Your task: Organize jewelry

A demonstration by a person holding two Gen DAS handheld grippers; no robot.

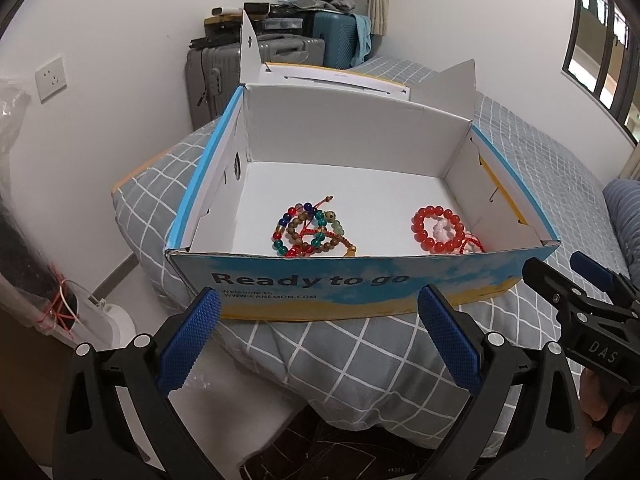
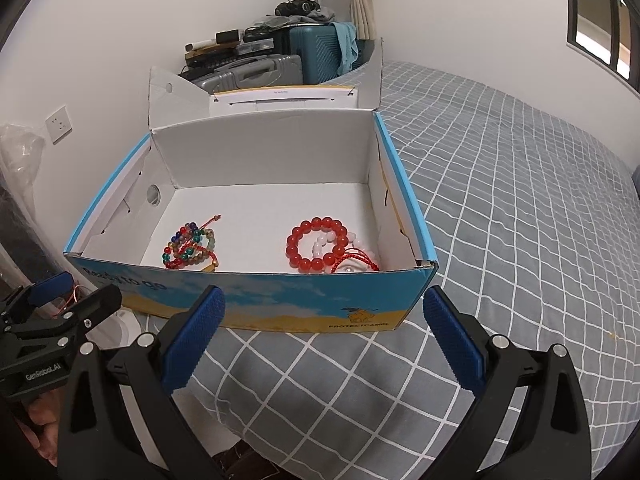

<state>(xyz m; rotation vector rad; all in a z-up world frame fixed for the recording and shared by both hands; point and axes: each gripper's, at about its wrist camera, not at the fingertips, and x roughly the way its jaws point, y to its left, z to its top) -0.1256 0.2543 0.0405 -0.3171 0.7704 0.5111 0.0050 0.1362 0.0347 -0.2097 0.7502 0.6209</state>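
Note:
An open blue and yellow cardboard box [image 1: 360,284] [image 2: 280,300] rests on the bed with its lid folded back. On its white floor lies a tangle of multicoloured bead bracelets [image 1: 310,228] [image 2: 190,246] on the left. A red bead bracelet [image 1: 438,229] [image 2: 318,244] lies on the right over a pale bead bracelet [image 2: 322,242] and red cord [image 2: 360,258]. My left gripper [image 1: 320,332] hangs open in front of the box's near wall, holding nothing. My right gripper [image 2: 324,332] is also open and empty, before the box's right front corner.
The bed has a grey checked cover [image 2: 520,220] spreading to the right. Suitcases [image 1: 276,56] piled with clutter stand behind the box against the wall. A plastic-wrapped object [image 1: 24,200] stands at the left. The other gripper shows at each view's edge [image 1: 592,312] [image 2: 44,320].

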